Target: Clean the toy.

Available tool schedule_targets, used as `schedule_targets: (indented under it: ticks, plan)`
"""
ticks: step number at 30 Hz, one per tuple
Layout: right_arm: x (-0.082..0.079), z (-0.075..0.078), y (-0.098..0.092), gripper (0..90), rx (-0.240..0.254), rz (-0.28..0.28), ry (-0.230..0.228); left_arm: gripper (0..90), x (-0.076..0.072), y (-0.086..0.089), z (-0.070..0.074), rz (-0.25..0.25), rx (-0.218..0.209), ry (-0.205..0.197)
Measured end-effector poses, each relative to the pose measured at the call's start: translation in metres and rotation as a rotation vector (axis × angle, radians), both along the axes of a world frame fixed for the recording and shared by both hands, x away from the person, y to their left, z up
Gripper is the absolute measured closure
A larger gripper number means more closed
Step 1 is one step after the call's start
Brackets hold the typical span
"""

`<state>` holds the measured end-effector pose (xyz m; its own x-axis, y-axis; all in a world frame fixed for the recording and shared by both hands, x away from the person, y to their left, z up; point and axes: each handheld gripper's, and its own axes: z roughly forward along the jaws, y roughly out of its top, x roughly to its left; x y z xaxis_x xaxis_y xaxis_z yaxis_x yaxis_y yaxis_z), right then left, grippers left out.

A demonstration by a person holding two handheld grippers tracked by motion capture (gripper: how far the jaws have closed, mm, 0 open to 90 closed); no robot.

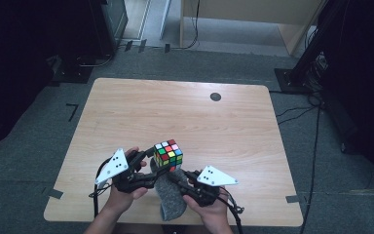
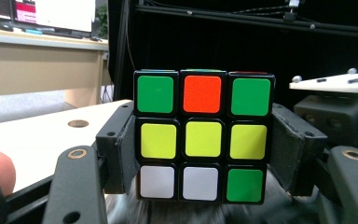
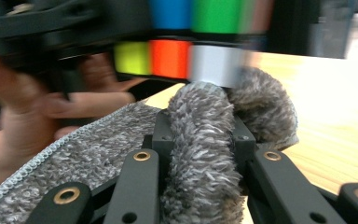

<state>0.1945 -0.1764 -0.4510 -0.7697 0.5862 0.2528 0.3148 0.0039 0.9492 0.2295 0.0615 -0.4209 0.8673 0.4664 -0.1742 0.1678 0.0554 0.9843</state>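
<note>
Left gripper [image 1: 148, 158] clamped on the puzzle cube [image 1: 168, 155], held above the near edge of the surface [image 1: 185, 112]. Right gripper [image 1: 177, 179] pinched on a bunched grey cloth [image 1: 171, 197], just below the cube, touching its underside; wiping calls for upward pressure.

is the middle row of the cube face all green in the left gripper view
No, the middle row of the cube is three yellow squares; green sits in the top corners and bottom right.
</note>
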Motion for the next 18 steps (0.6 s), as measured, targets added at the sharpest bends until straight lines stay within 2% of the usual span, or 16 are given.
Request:
schedule_targets:
  ticks: [3, 8, 11, 15, 18]
  plan:
    - [-0.004, 0.001, 0.007, 72.1, -0.014, 0.029, -0.027, 34.3, -0.001, -0.001, 0.0, 0.001, 0.004, -0.005]
    - [0.001, 0.004, -0.006, 72.1, -0.003, -0.029, -0.03, 34.3, 0.001, 0.003, 0.001, 0.011, -0.013, -0.003]
    - [0.002, 0.003, -0.009, 72.0, 0.004, -0.051, -0.023, 34.3, 0.001, 0.003, 0.001, 0.011, -0.007, -0.004]
    - [-0.001, -0.001, 0.003, 70.8, -0.008, 0.004, -0.02, 34.3, 0.0, -0.001, -0.001, 0.007, 0.016, -0.004]
    - [-0.005, 0.0, 0.009, 69.9, -0.024, 0.038, -0.039, 34.3, -0.001, -0.002, -0.001, 0.005, 0.024, -0.012]
